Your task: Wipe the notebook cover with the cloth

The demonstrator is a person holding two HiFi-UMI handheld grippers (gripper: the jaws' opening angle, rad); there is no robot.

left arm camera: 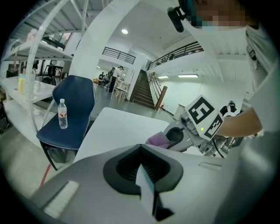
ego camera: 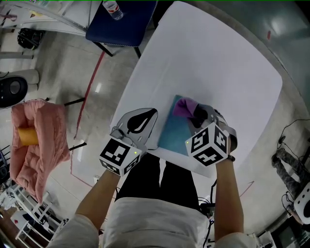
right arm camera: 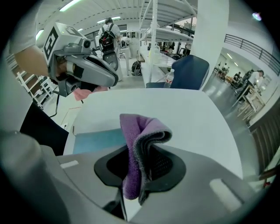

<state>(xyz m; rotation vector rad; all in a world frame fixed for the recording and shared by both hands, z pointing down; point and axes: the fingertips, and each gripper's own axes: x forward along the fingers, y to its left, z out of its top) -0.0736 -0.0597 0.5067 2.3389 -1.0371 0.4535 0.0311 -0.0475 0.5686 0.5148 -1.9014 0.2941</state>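
Note:
A teal notebook (ego camera: 169,133) lies flat near the front edge of the white table (ego camera: 213,63). My right gripper (ego camera: 193,115) is shut on a folded purple cloth (ego camera: 182,106), which hangs over the notebook's far end. In the right gripper view the cloth (right arm camera: 138,140) sticks up from the gripper (right arm camera: 131,183), with the notebook (right arm camera: 94,140) behind it to the left. My left gripper (ego camera: 147,118) hovers just left of the notebook, its jaws shut with nothing between them. It shows raised off the table in the right gripper view (right arm camera: 109,78).
A blue chair (ego camera: 121,22) with a water bottle (ego camera: 112,9) on its seat stands at the table's far left corner. A pink heap of fabric (ego camera: 36,140) sits on the floor to the left. Metal shelving (right arm camera: 170,30) stands beyond the table.

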